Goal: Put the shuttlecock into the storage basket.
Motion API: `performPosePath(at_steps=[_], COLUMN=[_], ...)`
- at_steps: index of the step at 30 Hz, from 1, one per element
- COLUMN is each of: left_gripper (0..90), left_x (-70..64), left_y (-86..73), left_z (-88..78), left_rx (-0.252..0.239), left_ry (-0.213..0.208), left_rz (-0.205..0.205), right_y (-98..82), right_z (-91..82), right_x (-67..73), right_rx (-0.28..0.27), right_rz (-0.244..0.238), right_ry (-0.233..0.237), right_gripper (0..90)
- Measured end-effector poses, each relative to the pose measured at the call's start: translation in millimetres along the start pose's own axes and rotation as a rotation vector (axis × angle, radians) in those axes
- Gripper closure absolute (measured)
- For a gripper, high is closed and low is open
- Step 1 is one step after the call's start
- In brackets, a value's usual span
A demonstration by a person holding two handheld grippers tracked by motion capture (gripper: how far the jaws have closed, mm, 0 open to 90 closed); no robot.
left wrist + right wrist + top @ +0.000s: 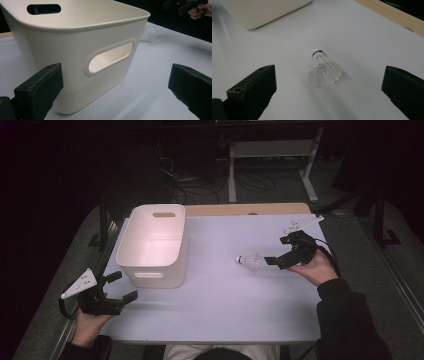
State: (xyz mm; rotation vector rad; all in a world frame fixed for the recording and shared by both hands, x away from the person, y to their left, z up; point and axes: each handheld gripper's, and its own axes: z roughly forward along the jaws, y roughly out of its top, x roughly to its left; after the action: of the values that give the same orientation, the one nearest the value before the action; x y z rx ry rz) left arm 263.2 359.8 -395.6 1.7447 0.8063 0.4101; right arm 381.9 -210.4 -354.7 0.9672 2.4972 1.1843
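a white plastic shuttlecock [249,261] lies on its side on the pale surface [225,300], right of the middle, with its rounded cork end pointing toward the white bin [152,245] and its skirt toward the right claw [278,261]. in the right gripper view the shuttlecock [324,70] sits between and a little ahead of the two black jaws, with a blue band around the white cork; it touches neither jaw. the right claw is spread wide and holds nothing, its tips just beside the skirt of the shuttlecock in the high view, and the person's right hand [315,267] grips it from behind, a dark sleeve trailing to the bottom right corner.

the white bin stands upright on the left half of the surface, a rectangular tub with rounded corners and a slot handle in each short wall, and nothing shows inside it. the left claw [122,287] hovers near the bin's near left corner, also spread wide and holding nothing, with its grey three-cornered plate on top. in the left gripper view the bin's [82,50] near wall and slot handle show between the jaws, and neither jaw touches it
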Motion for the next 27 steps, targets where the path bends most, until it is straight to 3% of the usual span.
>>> performPosePath(at_steps=[27], left_gripper=[0.0], left_x=[-0.1], left_y=[0.1], left_z=[0.1], left_rx=[-0.001], left_ry=[-0.001], left_rz=[0.001], right_y=[16.2], right_z=[26.5], right_x=[-9.4], right_rx=[0.062], right_rz=[-0.029], right_ry=[0.016], right_gripper=[0.0])
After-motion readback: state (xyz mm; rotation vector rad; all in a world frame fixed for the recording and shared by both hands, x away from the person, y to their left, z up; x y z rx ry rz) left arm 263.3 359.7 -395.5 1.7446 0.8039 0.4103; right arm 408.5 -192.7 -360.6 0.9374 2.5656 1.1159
